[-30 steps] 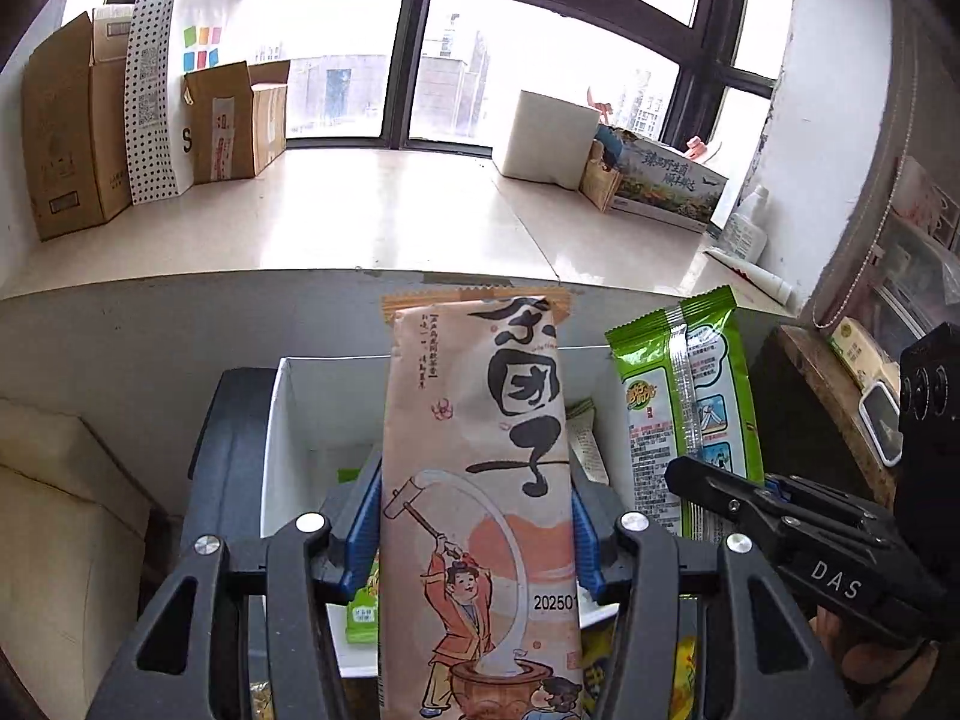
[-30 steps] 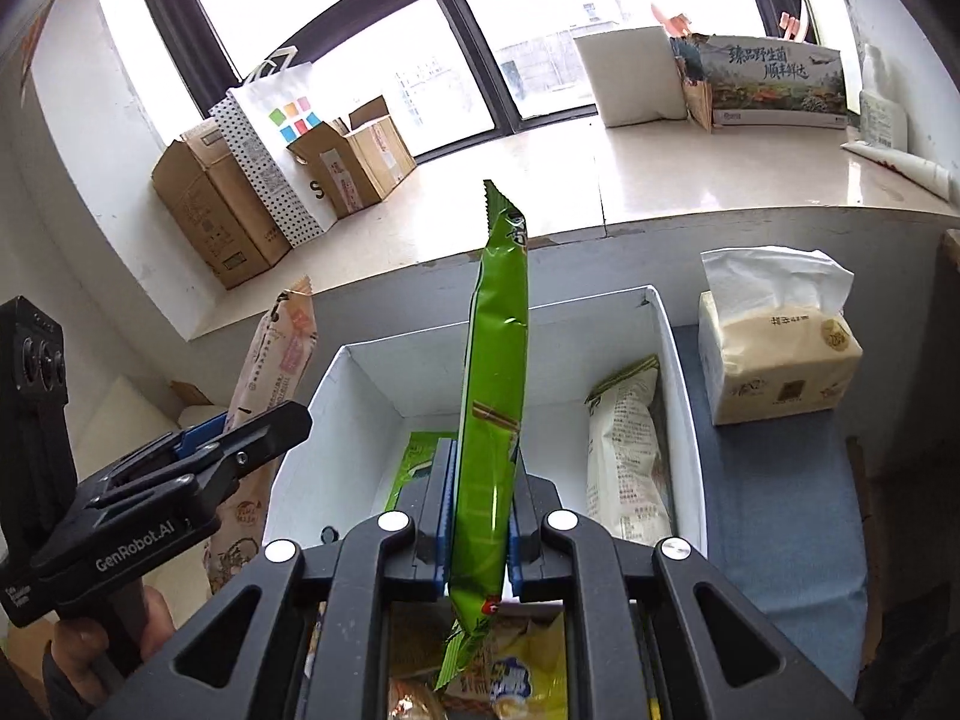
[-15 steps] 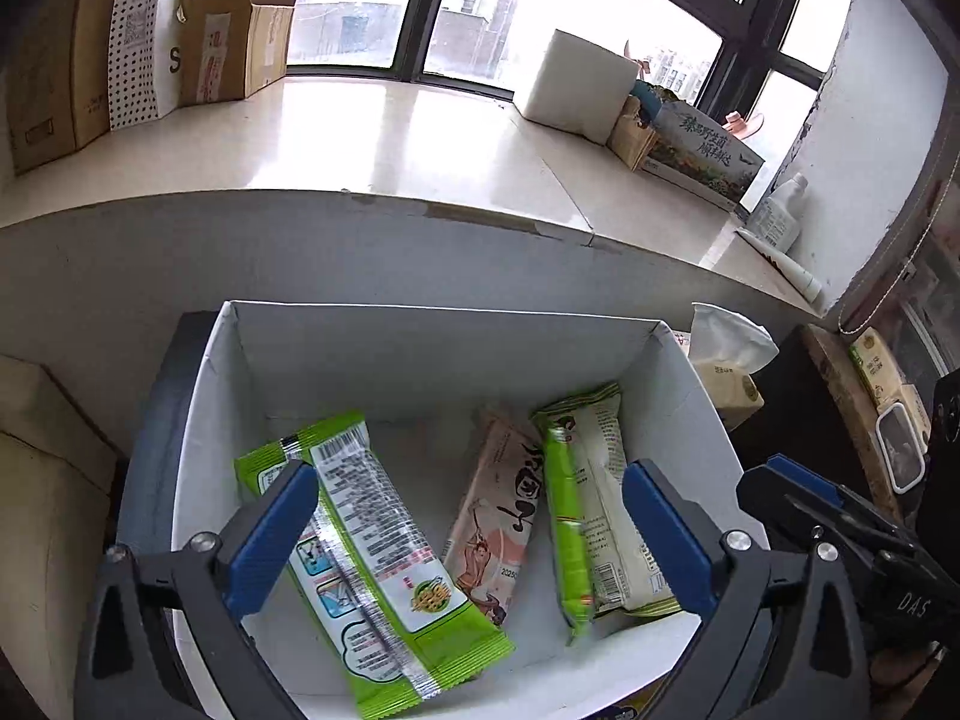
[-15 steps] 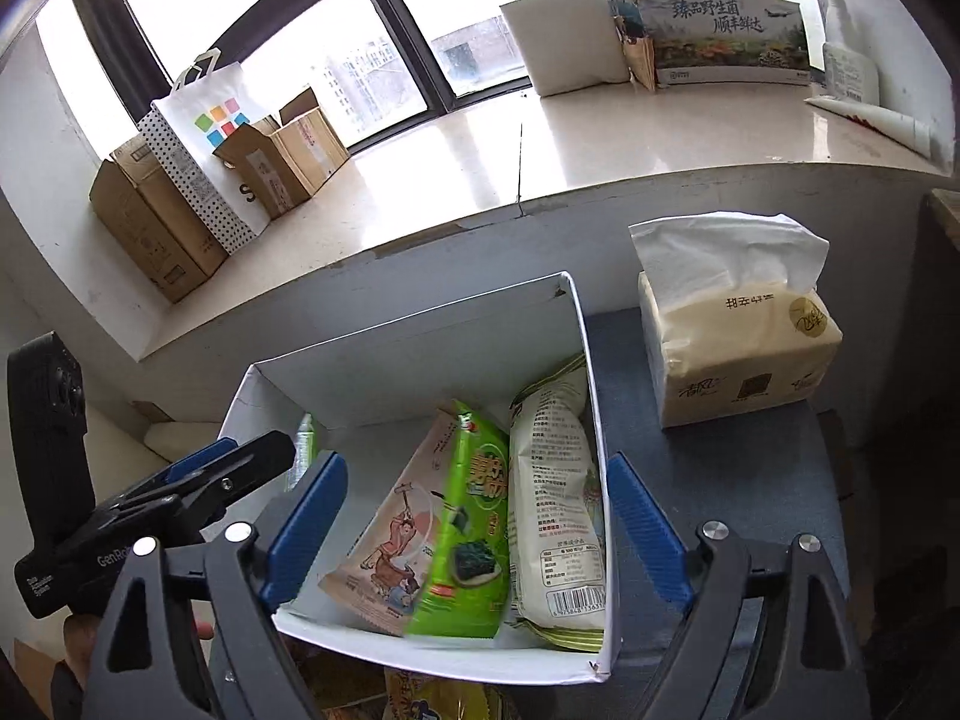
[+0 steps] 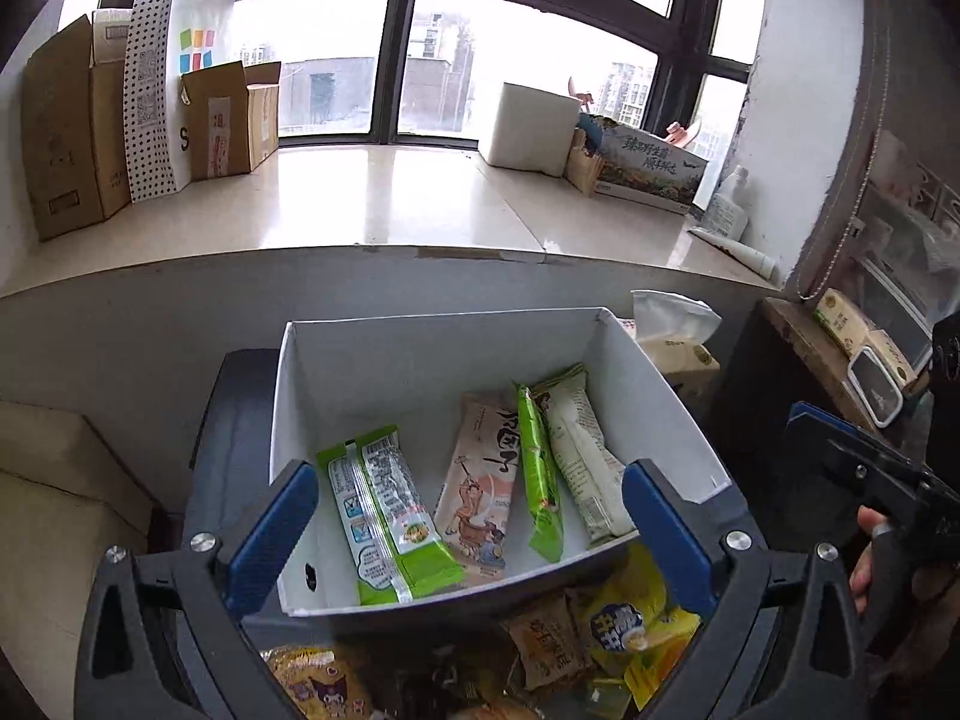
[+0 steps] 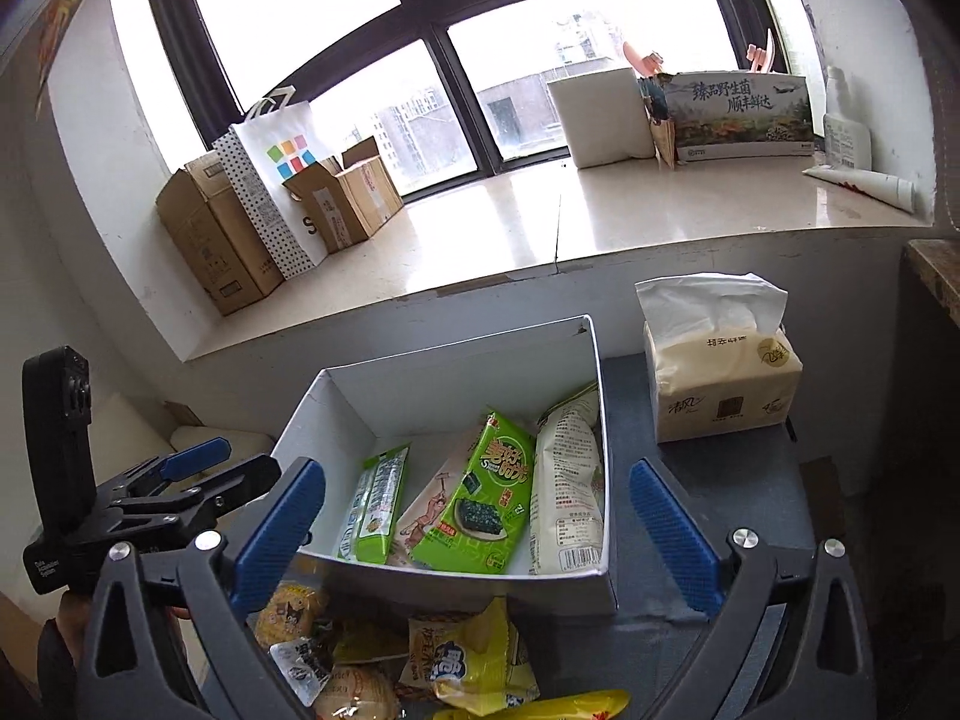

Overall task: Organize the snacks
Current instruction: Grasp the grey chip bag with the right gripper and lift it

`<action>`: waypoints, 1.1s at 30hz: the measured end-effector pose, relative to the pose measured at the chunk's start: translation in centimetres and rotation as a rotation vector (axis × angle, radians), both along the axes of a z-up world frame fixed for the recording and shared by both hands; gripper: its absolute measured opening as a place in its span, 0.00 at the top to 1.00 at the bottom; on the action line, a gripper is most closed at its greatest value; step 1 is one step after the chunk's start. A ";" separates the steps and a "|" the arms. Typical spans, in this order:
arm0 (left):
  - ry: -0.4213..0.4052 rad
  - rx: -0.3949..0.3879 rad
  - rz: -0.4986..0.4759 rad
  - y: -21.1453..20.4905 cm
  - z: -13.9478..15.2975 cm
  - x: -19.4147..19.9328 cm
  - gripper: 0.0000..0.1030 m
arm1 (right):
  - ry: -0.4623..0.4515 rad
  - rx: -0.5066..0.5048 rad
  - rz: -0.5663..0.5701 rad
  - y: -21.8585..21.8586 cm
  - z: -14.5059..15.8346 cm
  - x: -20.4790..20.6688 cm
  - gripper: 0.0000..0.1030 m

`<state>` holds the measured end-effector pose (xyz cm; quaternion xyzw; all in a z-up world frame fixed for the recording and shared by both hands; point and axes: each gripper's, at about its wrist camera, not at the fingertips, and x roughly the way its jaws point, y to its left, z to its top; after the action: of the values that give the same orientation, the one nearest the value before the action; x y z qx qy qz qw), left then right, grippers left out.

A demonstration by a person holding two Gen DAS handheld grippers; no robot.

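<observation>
Loose snacks [image 6: 474, 666] are heaped just below the near wall of the white box [image 5: 336, 396], right under my fingers & partly cut off by the bottom edge; the yellow pack [image 5: 636, 630] lies nearer my right gripper [image 6: 474, 516], the Kuromi pack [image 5: 324, 684] nearer my left gripper [image 5: 468, 528]. Both grippers are spread wide w/ nothing between them; the right's jaws are opening. Four packs already lie lengthwise in the box, but I can't tell how many are left in the heap or which way each runs.
</observation>
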<state>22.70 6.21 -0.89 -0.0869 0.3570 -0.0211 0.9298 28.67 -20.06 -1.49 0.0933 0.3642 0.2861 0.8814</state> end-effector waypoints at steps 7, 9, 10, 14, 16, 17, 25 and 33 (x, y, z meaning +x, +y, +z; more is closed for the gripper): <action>-0.090 -0.002 -0.013 -0.3 0.6 -10.9 0.00 | -0.077 0.000 -0.001 -3.3 0.2 -9.1 0.00; -0.085 0.001 0.004 -0.5 -0.2 -13.3 0.00 | -0.089 -0.022 -0.011 -3.9 -0.5 -11.5 0.00; -0.073 0.005 0.008 -0.7 -0.8 -14.2 0.00 | -0.084 -0.039 -0.015 -4.2 -1.1 -12.6 0.00; -0.040 -0.012 0.010 -1.5 -3.0 -17.1 0.00 | -0.023 -0.055 -0.015 -4.7 -4.1 -15.9 0.00; -0.018 -0.024 0.004 -2.0 -4.1 -17.9 0.00 | 0.012 -0.063 0.005 -4.6 -5.7 -16.9 0.00; -0.002 -0.029 -0.001 -2.2 -4.7 -18.1 0.00 | 0.030 -0.082 0.000 -4.4 -6.3 -17.3 0.00; 0.062 -0.007 -0.021 -3.6 -7.1 -18.1 0.00 | 0.080 -0.272 0.113 1.1 -10.8 -19.3 0.00; 0.087 0.010 -0.011 -3.4 -7.9 -18.3 0.00 | 0.137 -0.375 0.132 2.5 -13.5 -18.3 0.00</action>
<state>4.45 2.76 -8.80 -0.0810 0.3977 -0.0208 0.9137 10.39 -17.54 -15.01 -0.0769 0.4755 0.2634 0.8358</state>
